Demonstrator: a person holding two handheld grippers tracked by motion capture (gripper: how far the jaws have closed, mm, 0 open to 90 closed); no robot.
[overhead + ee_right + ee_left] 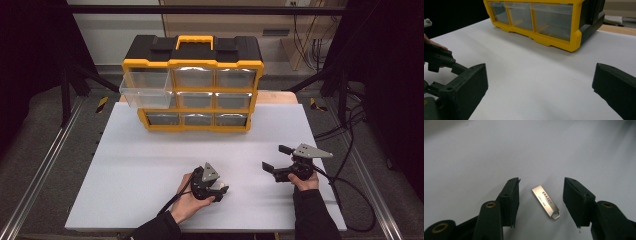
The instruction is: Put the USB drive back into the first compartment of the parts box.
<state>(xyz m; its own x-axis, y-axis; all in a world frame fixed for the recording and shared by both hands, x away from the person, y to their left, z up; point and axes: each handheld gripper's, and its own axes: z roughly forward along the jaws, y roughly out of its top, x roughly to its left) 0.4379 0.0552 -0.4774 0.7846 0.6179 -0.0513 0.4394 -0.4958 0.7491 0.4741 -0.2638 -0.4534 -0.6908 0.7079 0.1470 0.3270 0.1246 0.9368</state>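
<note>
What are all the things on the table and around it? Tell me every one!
Drawer cabinet: one, yellow and black with clear drawers, far side of the table.
Open drawer: one, clear, pulled out at the cabinet's top left.
USB stick: one, silver, lying on the table between the left gripper's open jaws, untouched.
Table: one, white top.
Cables: several, black, on the floor at the right.
Left gripper: one, black, open, pointing down over the stick.
Right gripper: one, black, open, empty, above the table's right part.
Hands: two, in black sleeves, each holding a gripper.

table (150,165) front: open | rear: organizer (193,82) | pulled drawer (146,89) overhangs left
</note>
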